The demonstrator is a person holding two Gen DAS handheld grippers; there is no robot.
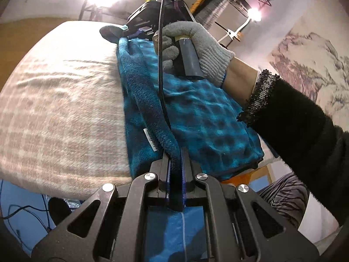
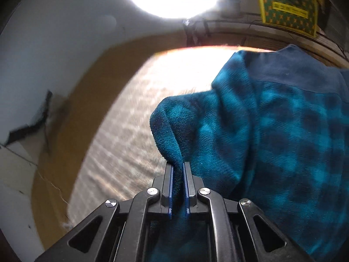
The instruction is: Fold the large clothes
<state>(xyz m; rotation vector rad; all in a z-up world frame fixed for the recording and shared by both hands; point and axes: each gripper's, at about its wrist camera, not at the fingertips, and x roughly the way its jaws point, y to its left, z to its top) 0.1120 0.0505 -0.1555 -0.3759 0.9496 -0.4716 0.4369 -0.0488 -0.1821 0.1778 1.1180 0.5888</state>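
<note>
A blue fleece garment [image 1: 209, 118] with a dark spotted pattern lies partly folded on a bed with a beige checked cover [image 1: 61, 109]. My left gripper [image 1: 175, 152] is shut on a folded edge of the garment near the bed's near edge. My right gripper [image 2: 178, 166] is shut on another fold of the same garment [image 2: 272, 135], which is lifted off the bed. In the left wrist view the right gripper [image 1: 130, 33], held by a grey-gloved hand [image 1: 196, 43], is at the garment's far end.
The bed cover [image 2: 135, 135] stretches left of the garment. A wooden headboard and white wall [image 2: 43, 54] lie beyond. Metal racks [image 1: 229, 4] and a lamp stand behind the bed. Cables [image 1: 26, 216] lie on the floor at lower left.
</note>
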